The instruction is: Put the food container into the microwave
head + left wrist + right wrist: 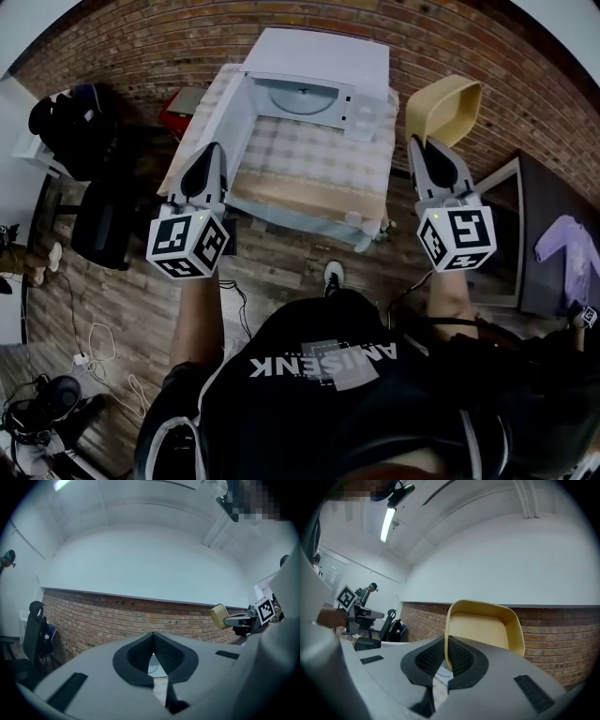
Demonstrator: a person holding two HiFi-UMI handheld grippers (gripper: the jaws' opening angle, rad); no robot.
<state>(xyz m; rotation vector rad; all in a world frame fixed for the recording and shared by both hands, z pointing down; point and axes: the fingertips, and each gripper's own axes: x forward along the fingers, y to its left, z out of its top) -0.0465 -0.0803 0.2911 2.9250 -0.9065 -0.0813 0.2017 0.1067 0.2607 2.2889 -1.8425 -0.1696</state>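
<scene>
A white microwave stands at the far side of a table with its door swung open to the left, the glass turntable showing inside. My right gripper is shut on the rim of a yellow food container, held in the air to the right of the microwave. In the right gripper view the container stands tilted above the jaws, pinched by its left wall. My left gripper hangs by the open door, shut and empty. From the left gripper view the container shows far right.
A checked tablecloth covers the table in front of the microwave. A red object lies left of the door. A dark chair with bags stands at the left. Cables lie on the wood floor. A dark desk is at the right.
</scene>
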